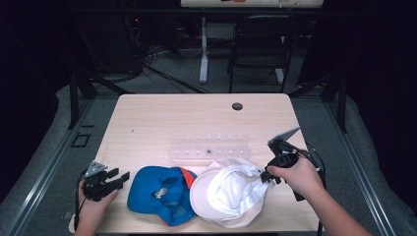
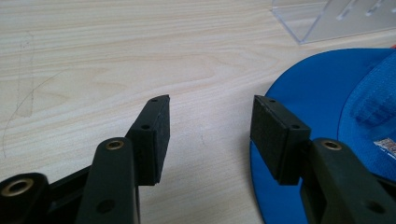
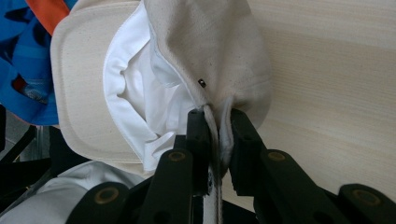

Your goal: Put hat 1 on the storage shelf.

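**Right gripper pinches cream cap at its rim, left waits open by blue cap**

Right gripper [image 3: 218, 135] has its jaws pressed together on the back edge of the cream cap [image 1: 228, 194]; fabric fold sits squeezed between the pads, so the grip is on cloth, not the stiff brim, probably to lift or drag the cap without crushing its shape; cap lies upside down near the front edge of the worktop [image 1: 162, 118], white lining facing up, brim toward the blue cap [image 1: 162, 194]; the two caps touch or slightly overlap, orange strip of the blue one showing at the seam.

Left gripper [image 2: 210, 135] hovers low over bare wood with jaws spread, nothing between them; blue cap's brim lies just beside its right jaw, reads as waiting to take that cap or steady it.

Clear plastic rack [image 1: 209, 149] with a row of pegs stands behind the caps, mid-worktop, apart from both; likely the hanging spot, though that's a guess; a dark round hole [image 1: 237, 106] sits near the far edge.
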